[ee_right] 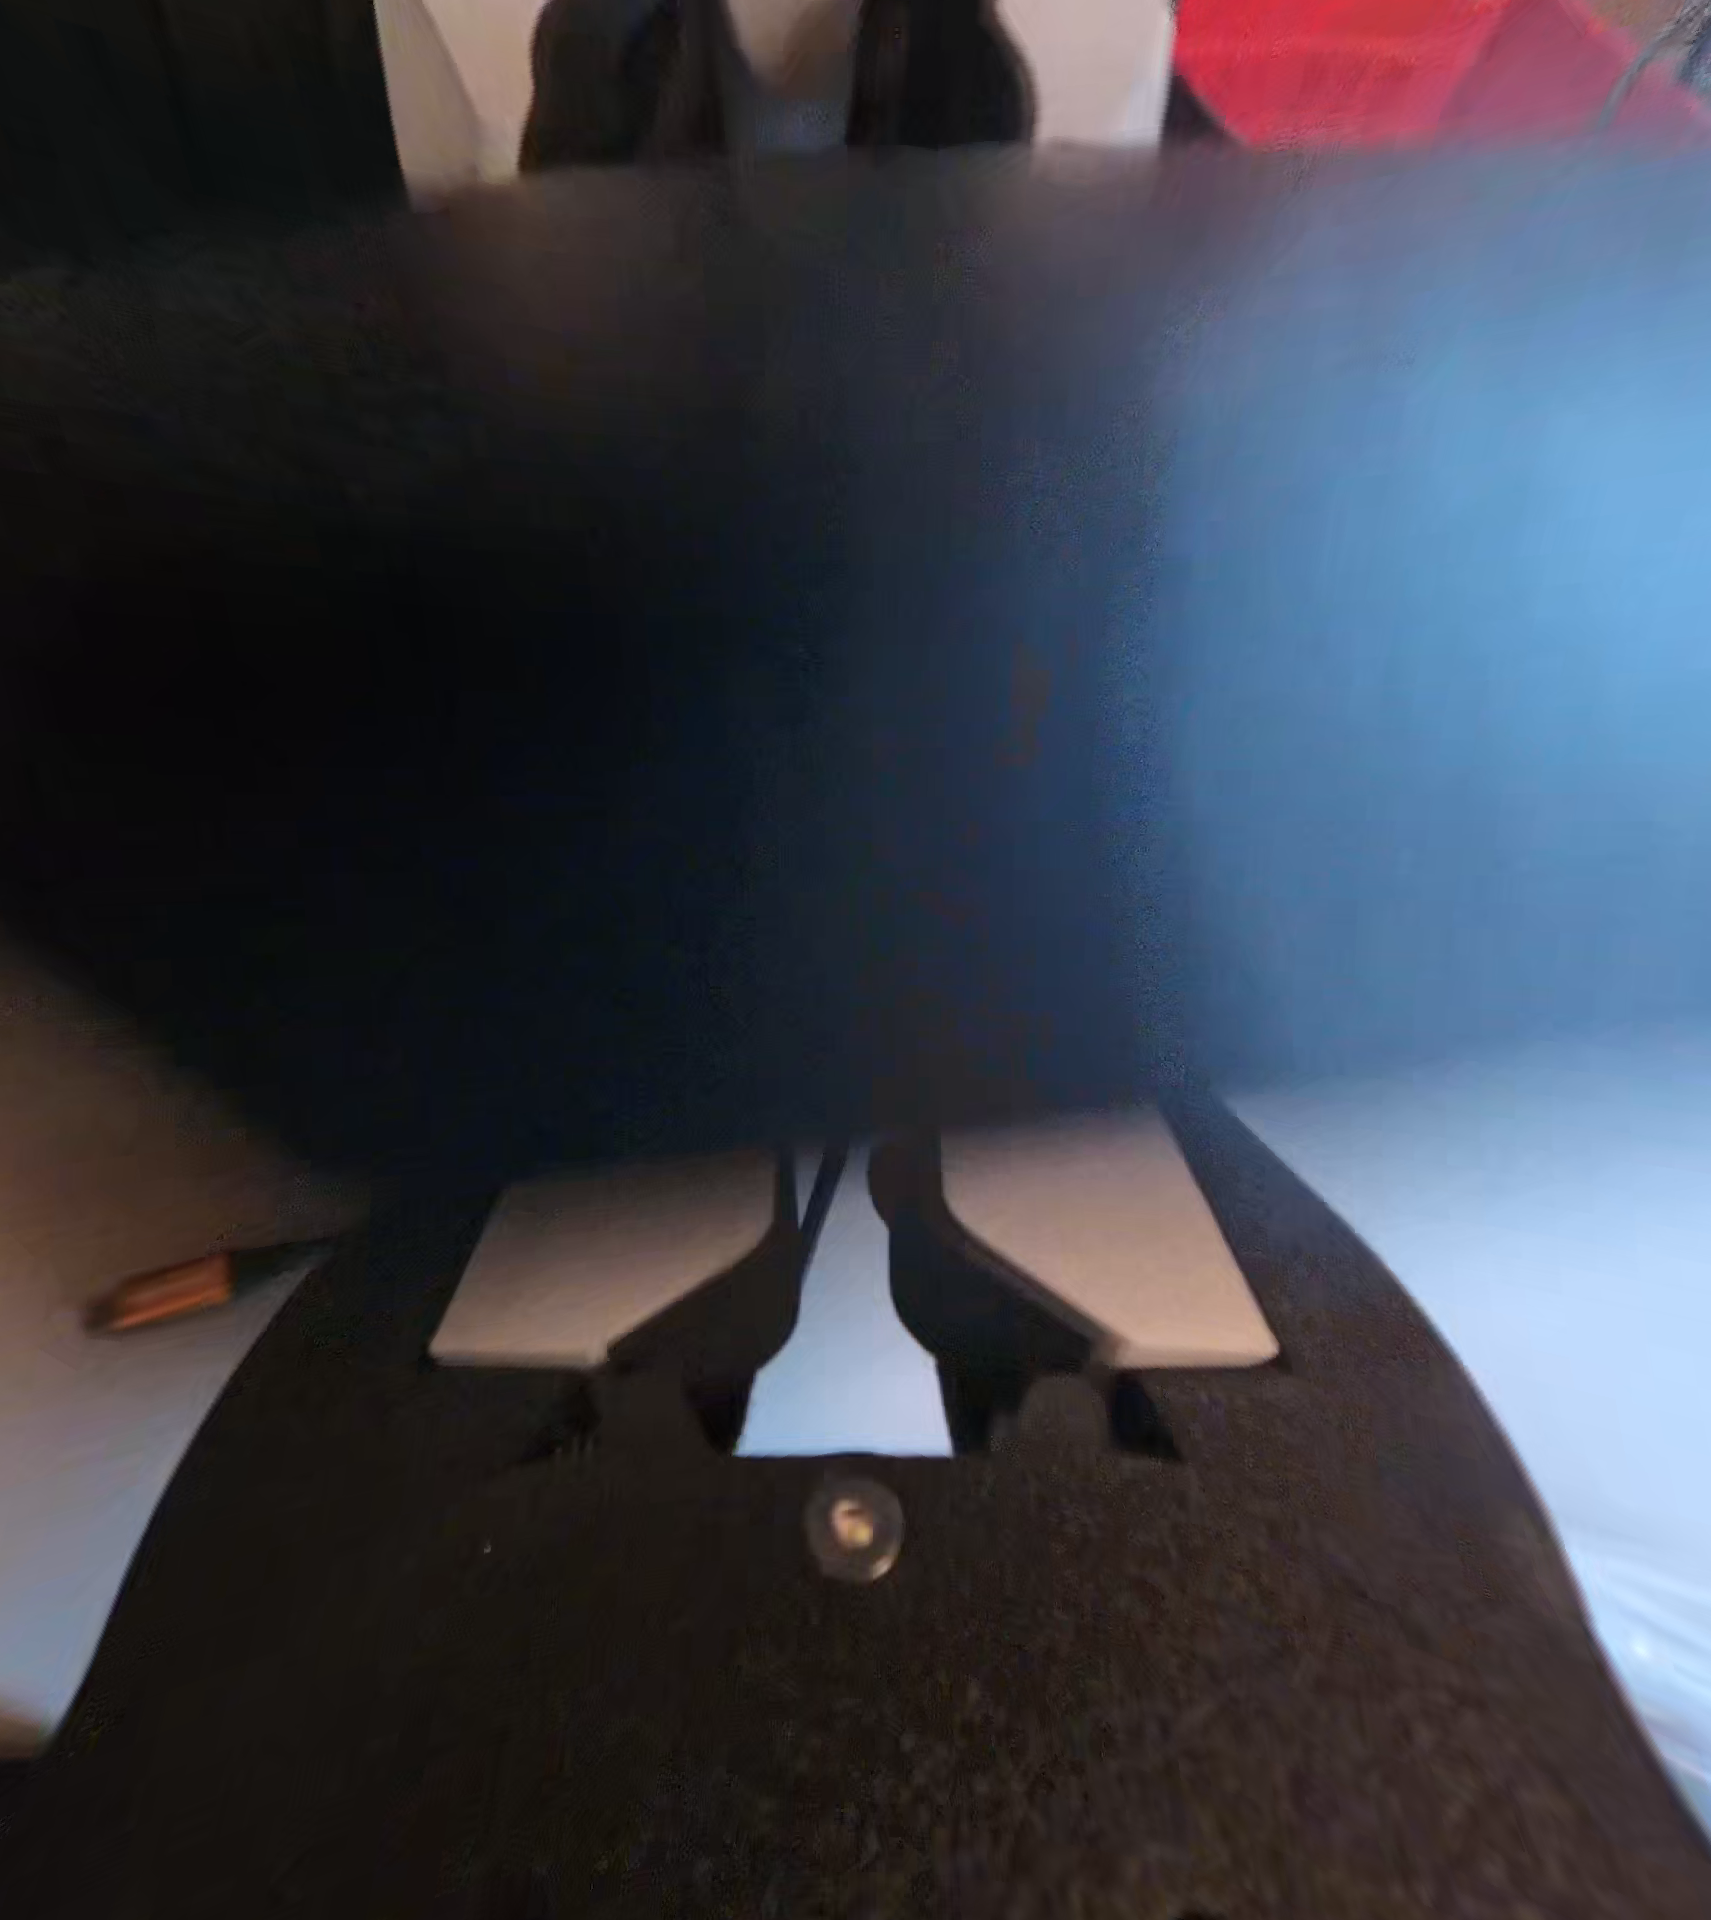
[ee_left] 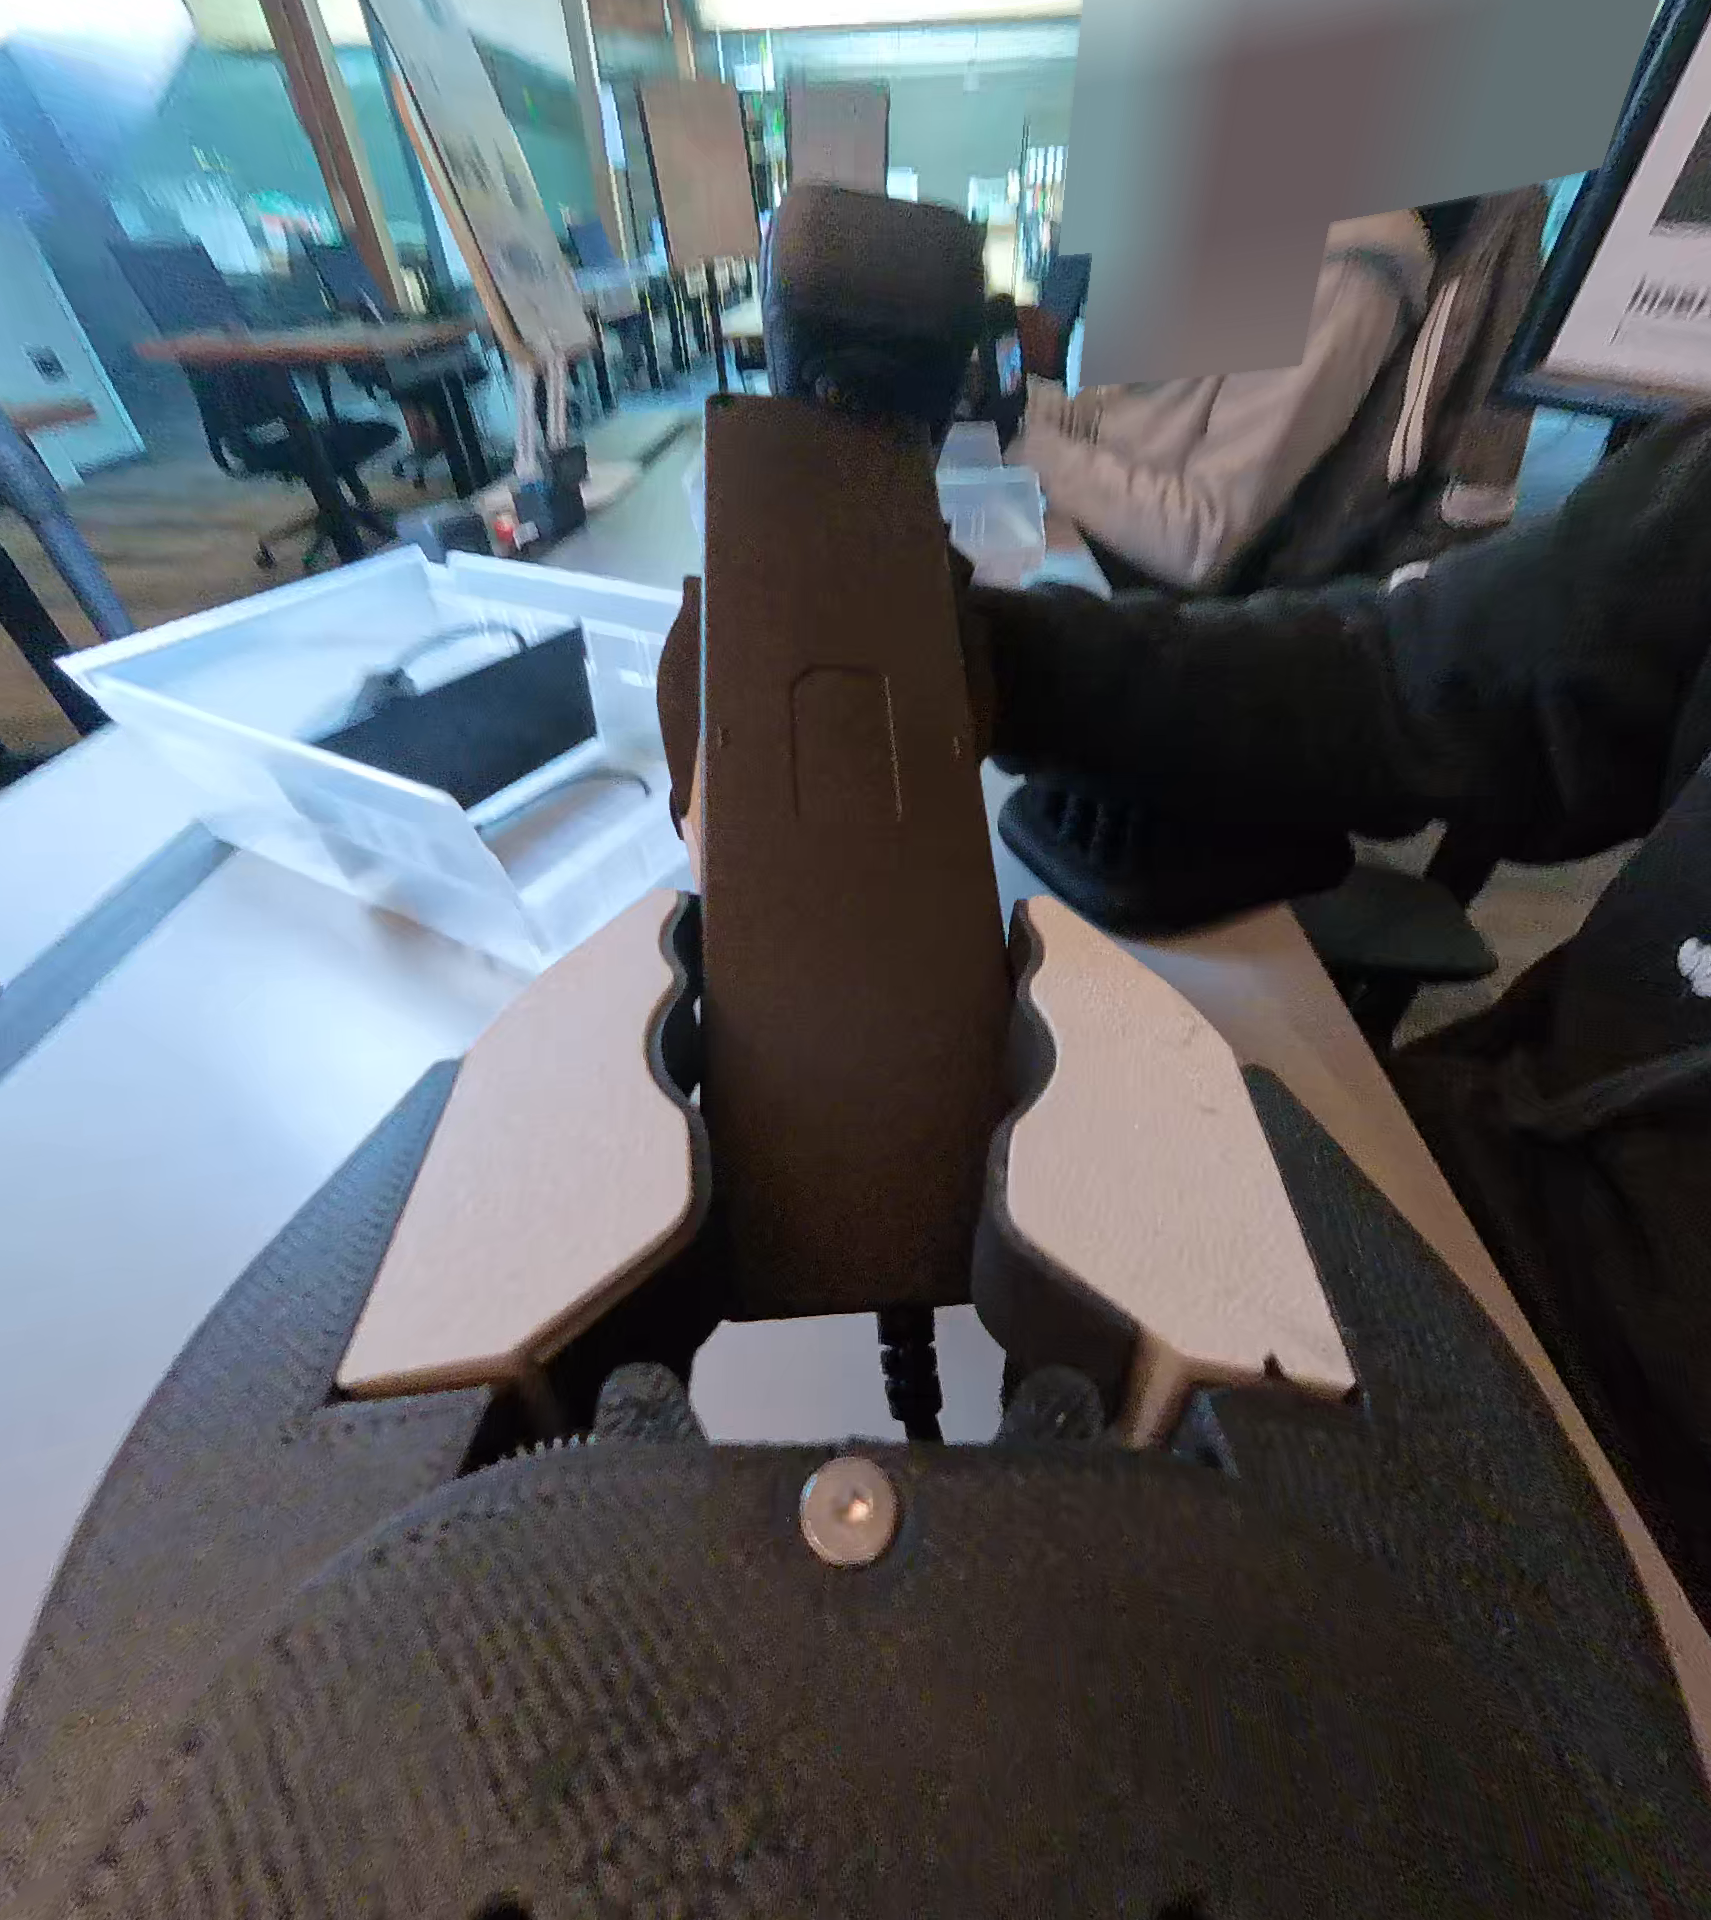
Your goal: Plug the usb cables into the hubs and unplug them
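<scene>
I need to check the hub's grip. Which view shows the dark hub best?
The left wrist view: the hub stands sharp and whole, clamped in the left gripper. The right wrist view shows none of it, only a blurred patch.

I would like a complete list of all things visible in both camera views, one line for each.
USB hub: one, black, long flat body clamped in the left tool, its cable leaving the near end.
Tray: one, white, on the table, left of the hub, holding a black block.
Table: one, white, under everything.
Office chairs and desks: several, dark, blurred background.
Red item: one, top right in the right wrist view, unclear.
Small brown object: one, lying on the table, left.
Left tool: shut on the hub.
Right tool: fingertips hidden by blur.
Gloved hand: black, beside the hub.
</scene>
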